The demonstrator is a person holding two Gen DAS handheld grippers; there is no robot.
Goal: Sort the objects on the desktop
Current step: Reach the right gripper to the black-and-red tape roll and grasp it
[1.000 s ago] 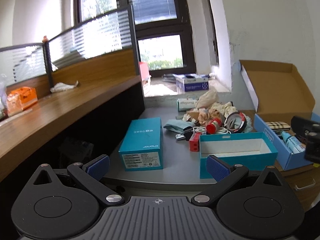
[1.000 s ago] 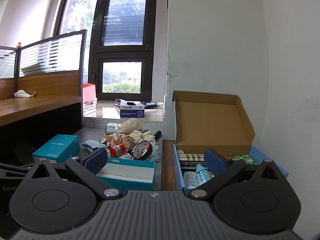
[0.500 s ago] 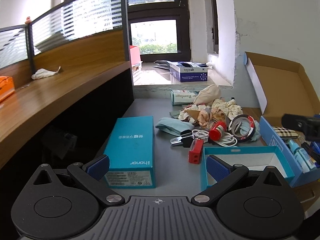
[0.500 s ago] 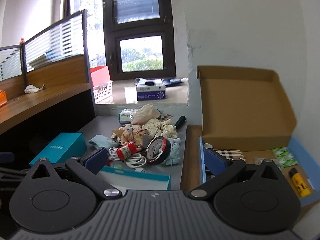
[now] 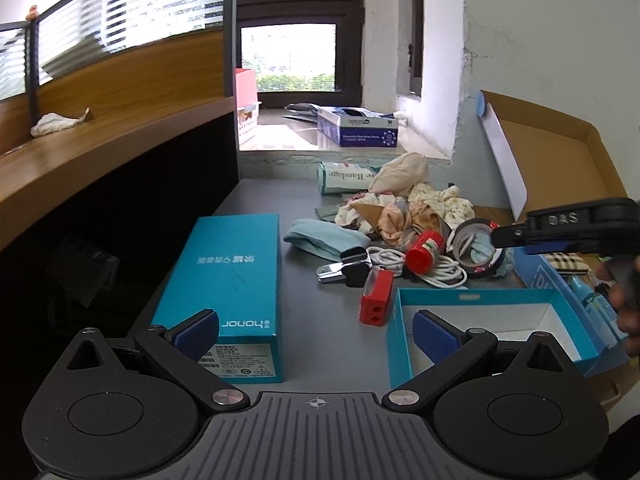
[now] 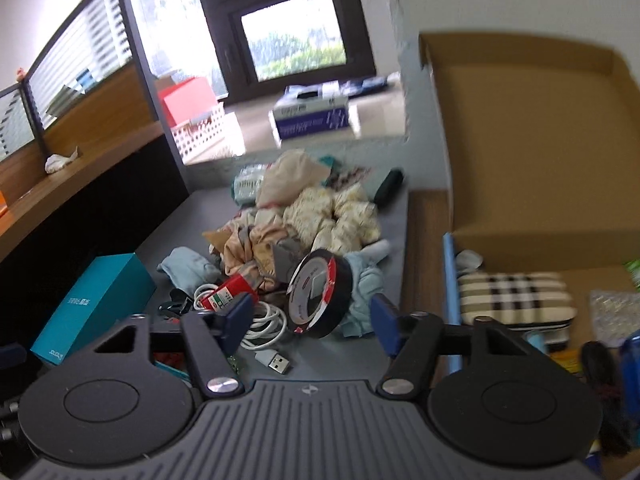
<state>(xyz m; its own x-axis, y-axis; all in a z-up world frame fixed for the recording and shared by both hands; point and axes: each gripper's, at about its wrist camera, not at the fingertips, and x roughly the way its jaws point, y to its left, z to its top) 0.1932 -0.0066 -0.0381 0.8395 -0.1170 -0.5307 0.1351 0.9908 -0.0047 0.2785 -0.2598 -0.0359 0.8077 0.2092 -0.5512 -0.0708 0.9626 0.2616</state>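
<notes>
A heap of desk clutter lies on the grey desk point(image 5: 264, 200): crumpled cloths point(image 6: 320, 216), a black and red tape roll point(image 6: 320, 294), a white USB cable point(image 6: 266, 326), a red bottle point(image 5: 426, 252), a red sharpener point(image 5: 376, 302). My right gripper point(image 6: 312, 326) is open, its pads on either side of the tape roll, just in front of it. It also shows in the left wrist view point(image 5: 516, 236) beside the tape roll point(image 5: 476, 248). My left gripper point(image 5: 316, 332) is open and empty between the closed teal box point(image 5: 228, 288) and the open teal box point(image 5: 480, 328).
An open cardboard box point(image 6: 532, 152) with a blue rim stands at the right, holding a plaid case point(image 6: 516, 300) and small items. A wooden partition shelf point(image 5: 80, 160) runs along the left. A blue glove box point(image 5: 360, 132) sits on the windowsill.
Both grippers have moved forward and tilted down towards the desk. The right one has come close to the tape roll, which now sits between its pads.
</notes>
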